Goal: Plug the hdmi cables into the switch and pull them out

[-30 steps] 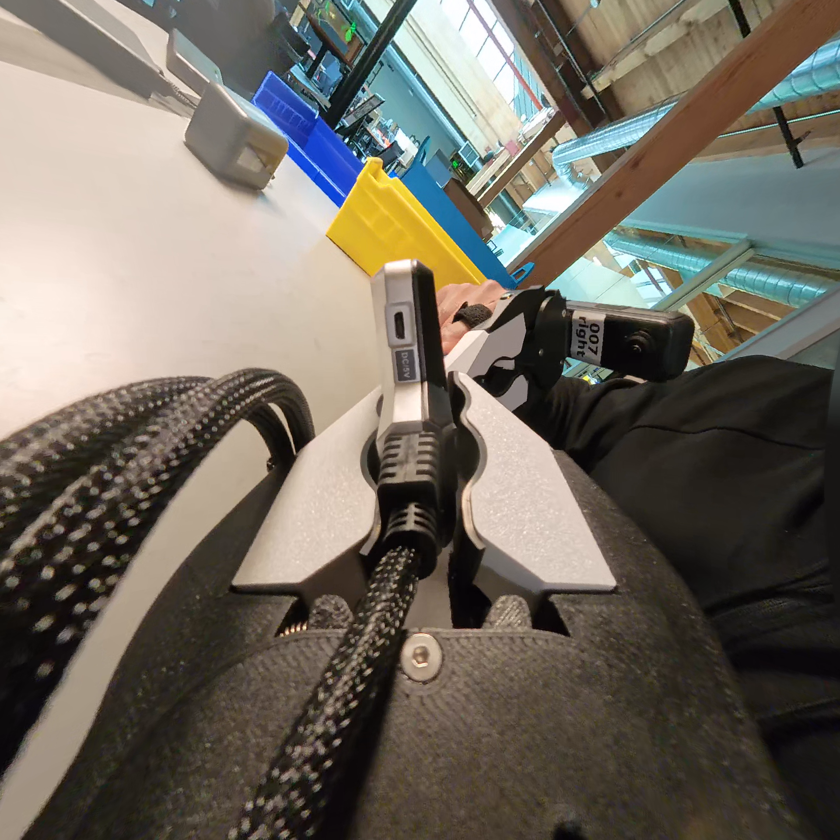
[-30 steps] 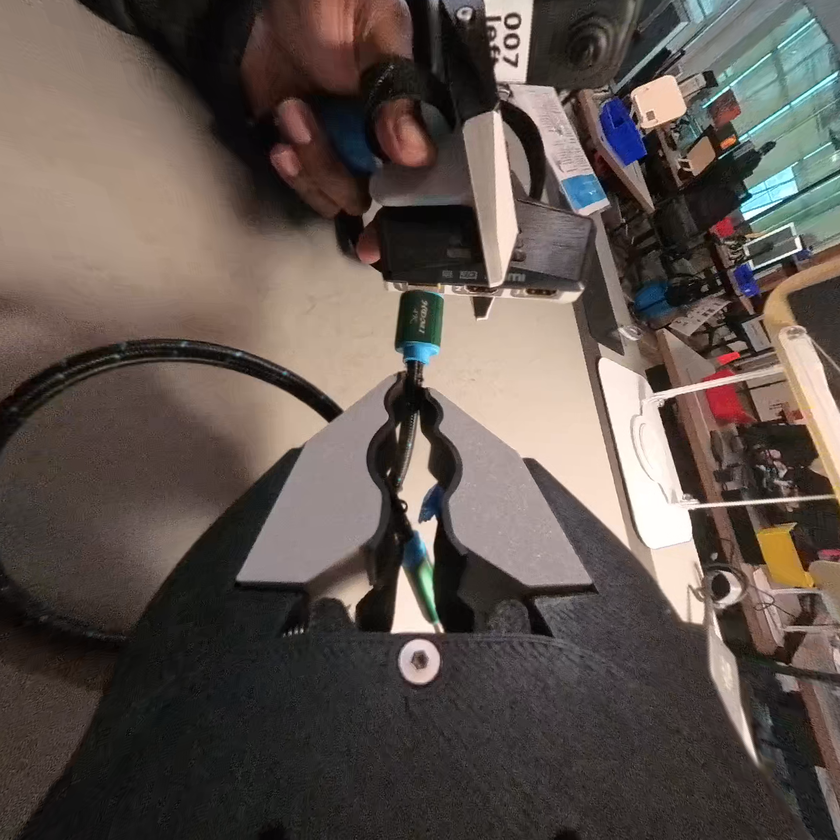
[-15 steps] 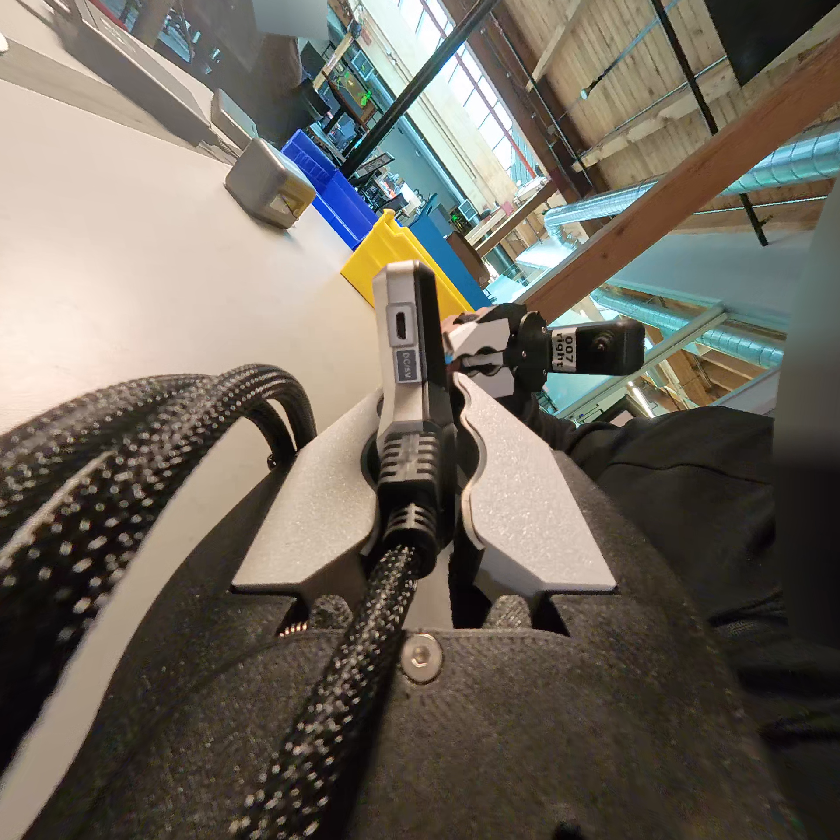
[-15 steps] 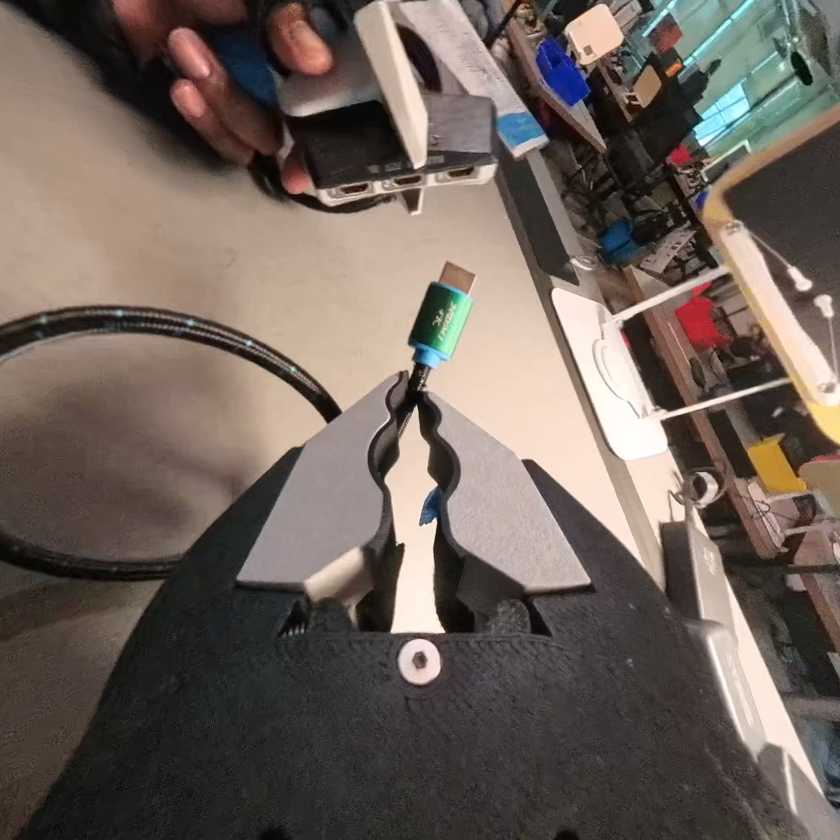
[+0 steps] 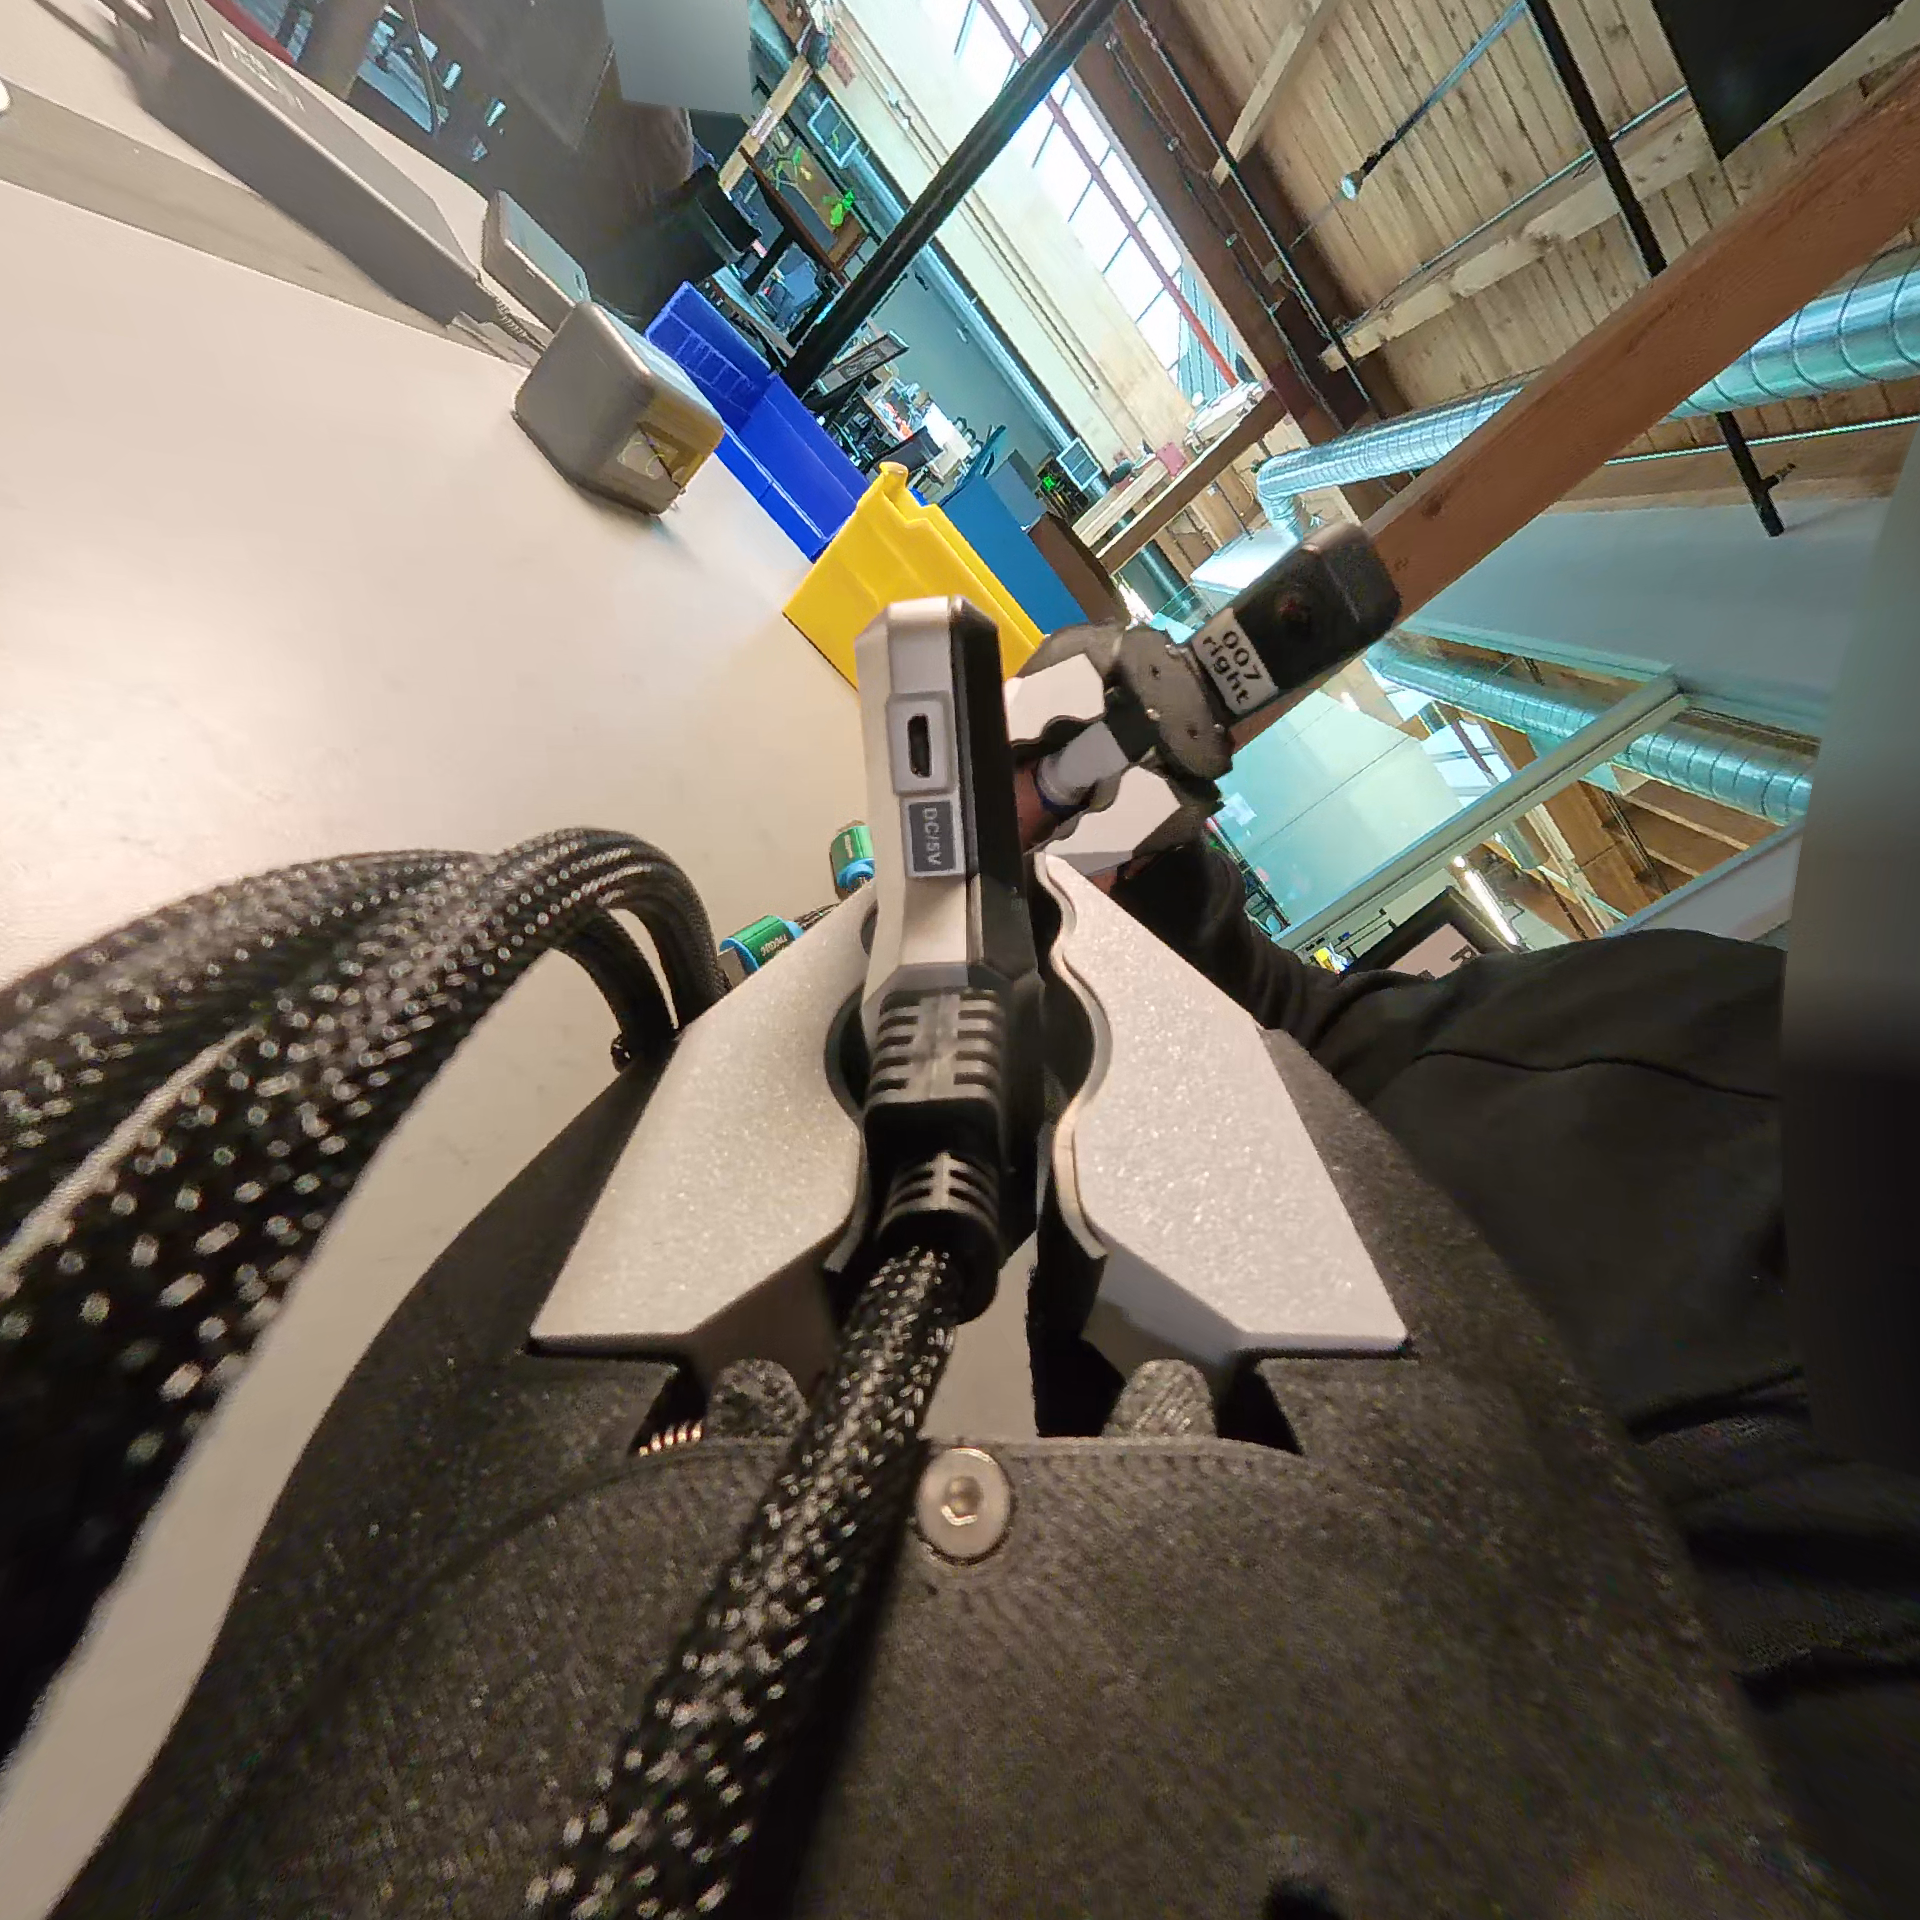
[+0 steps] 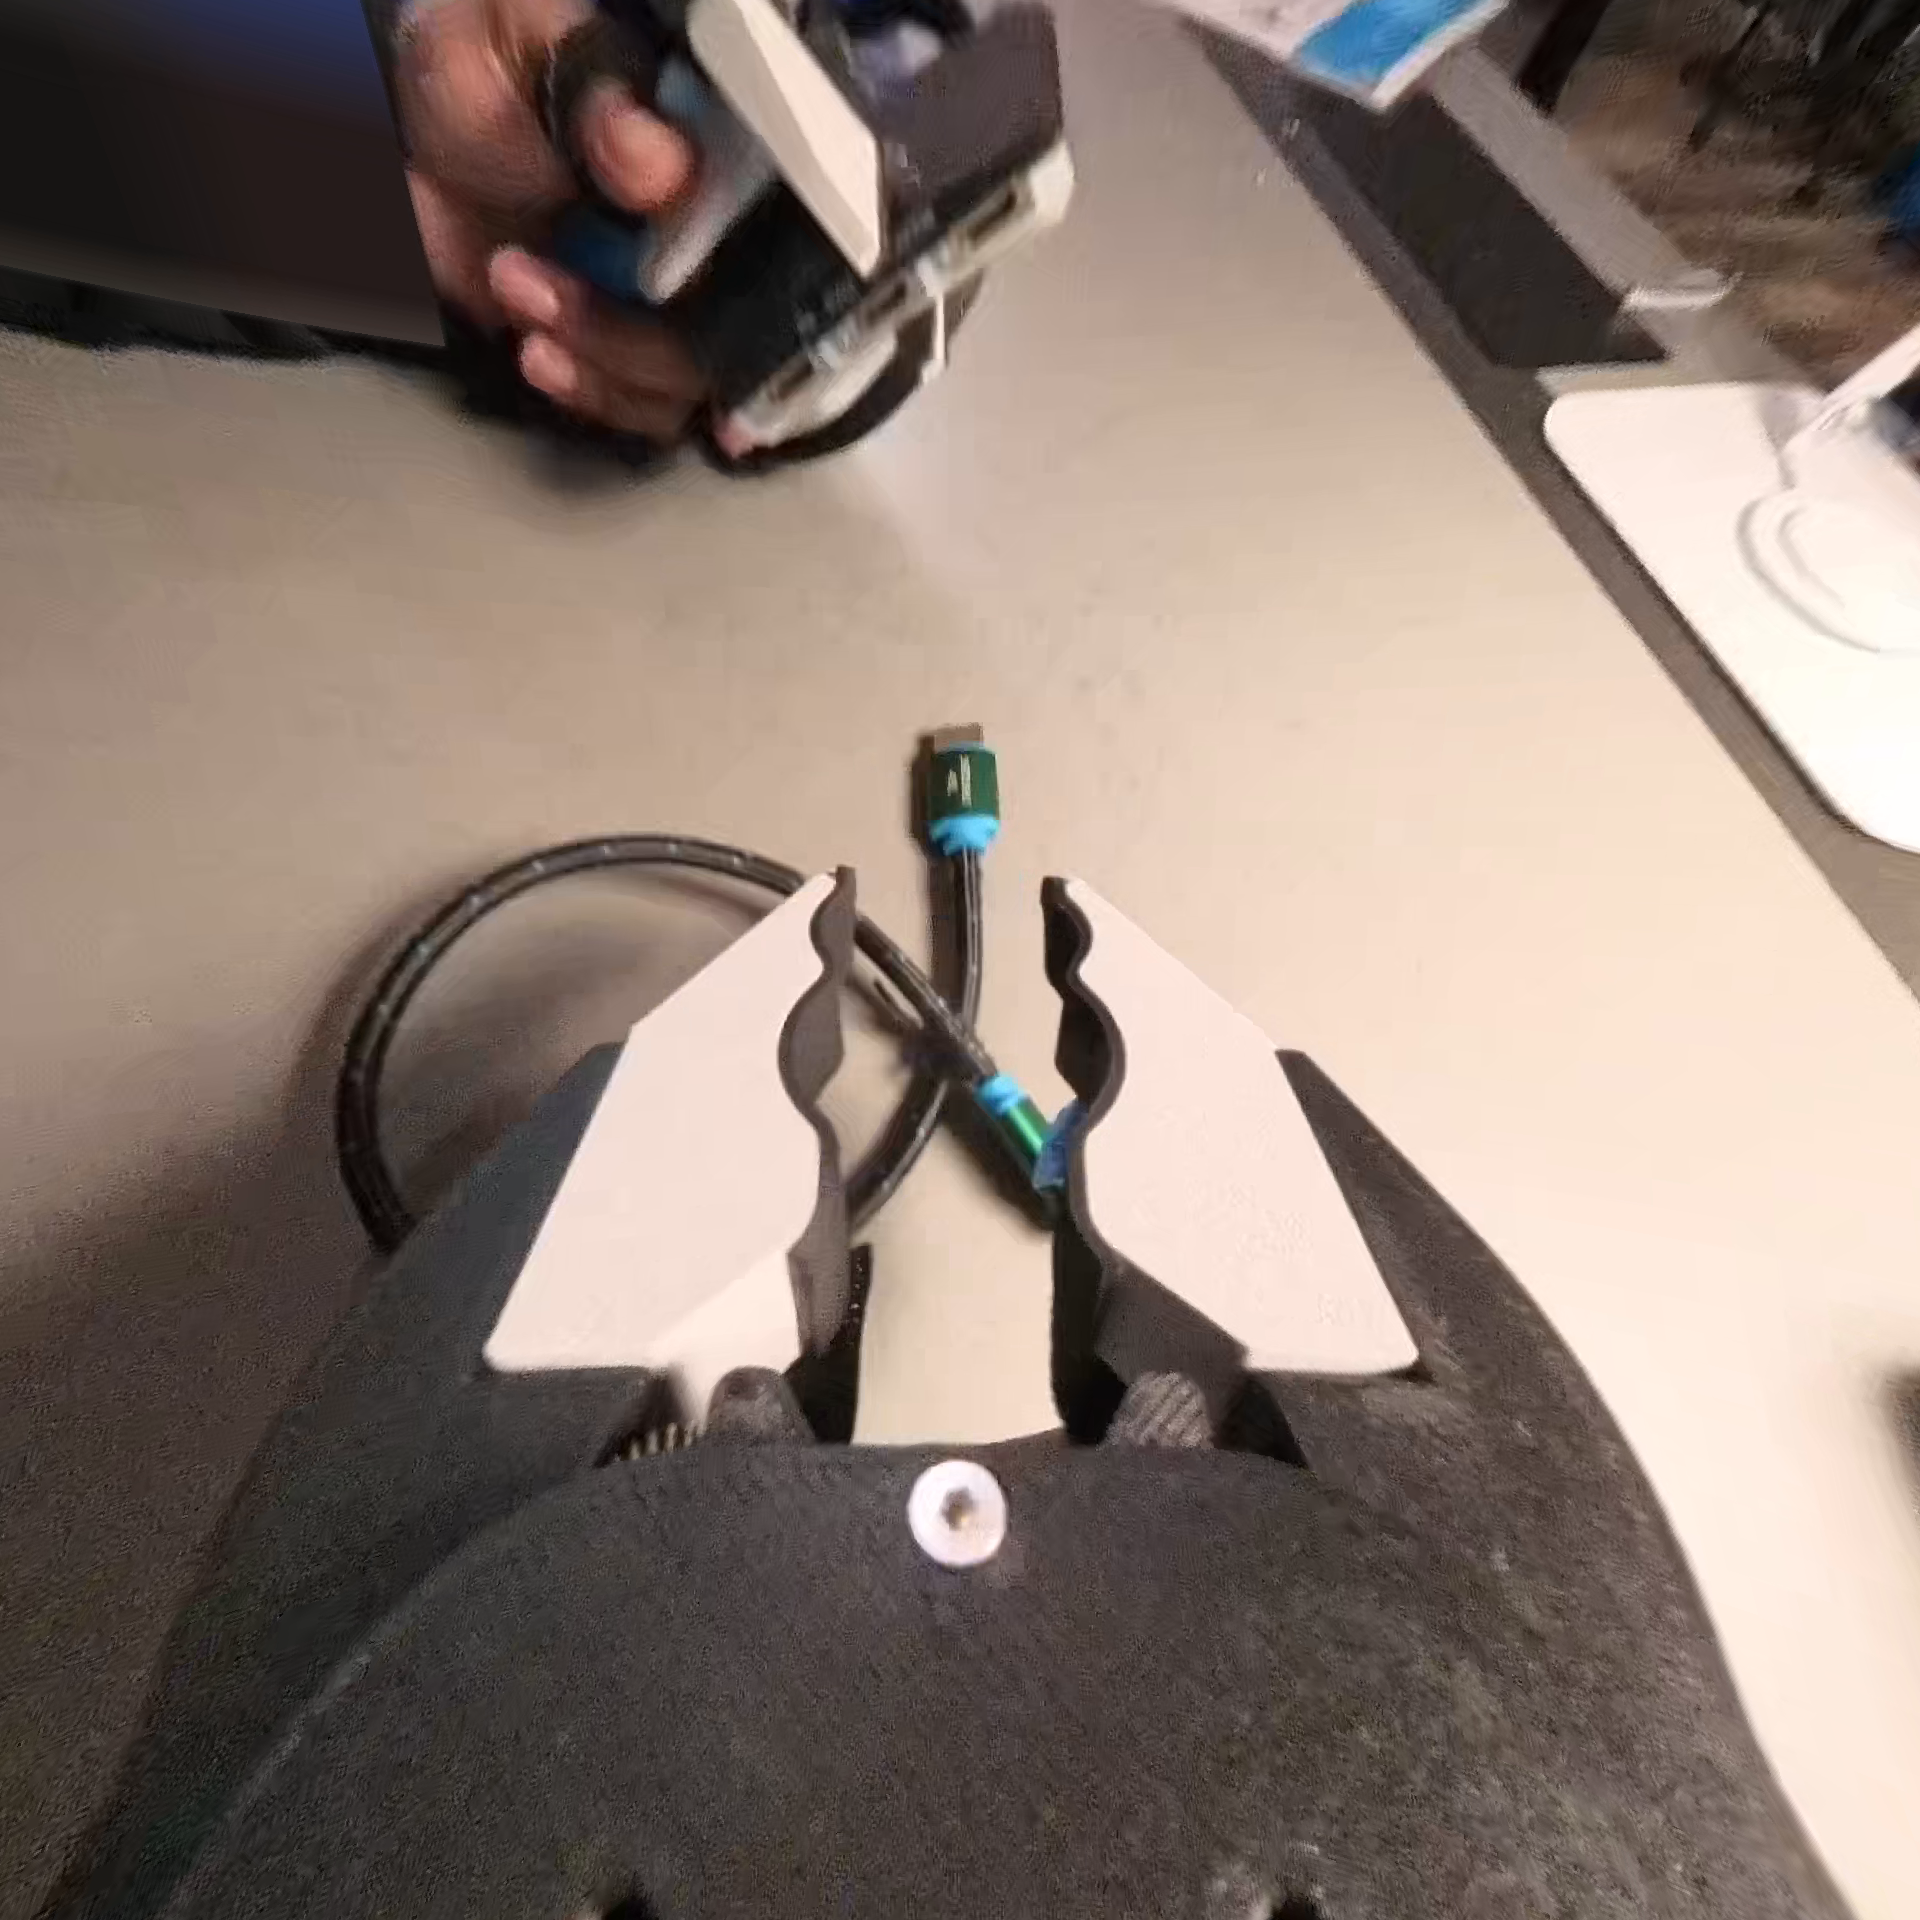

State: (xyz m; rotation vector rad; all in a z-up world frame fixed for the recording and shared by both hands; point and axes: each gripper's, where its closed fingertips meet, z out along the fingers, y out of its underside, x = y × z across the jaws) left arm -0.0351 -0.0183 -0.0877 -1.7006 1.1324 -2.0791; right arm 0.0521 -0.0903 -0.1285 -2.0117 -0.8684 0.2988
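My left gripper (image 5: 961, 894) is shut on the HDMI switch (image 5: 930, 748), a silver and black box held on edge, with a thick black braided cable (image 5: 862, 1382) plugged into its near end. In the right wrist view the switch (image 6: 914, 260) shows at the top, held above the table with its ports facing me. My right gripper (image 6: 948, 883) is open and empty. A green HDMI plug with a blue collar (image 6: 958, 795) lies on the table just past its fingertips. A second green plug (image 6: 1013, 1117) lies between the fingers, its thin black cable (image 6: 416, 956) looping left.
The beige table (image 6: 1299, 831) carries a white stand base (image 6: 1766, 582) and a dark bar (image 6: 1455, 197) at the right. In the left wrist view a grey box (image 5: 613, 410), blue bins (image 5: 769, 416) and a yellow bin (image 5: 904, 577) stand at the far edge. The left gripper's tips are roughly 12 cm from the right gripper's.
The green plug came out of the switch. My right gripper carried it away by its cable, then opened and let it drop onto the table. The left gripper kept holding the switch.
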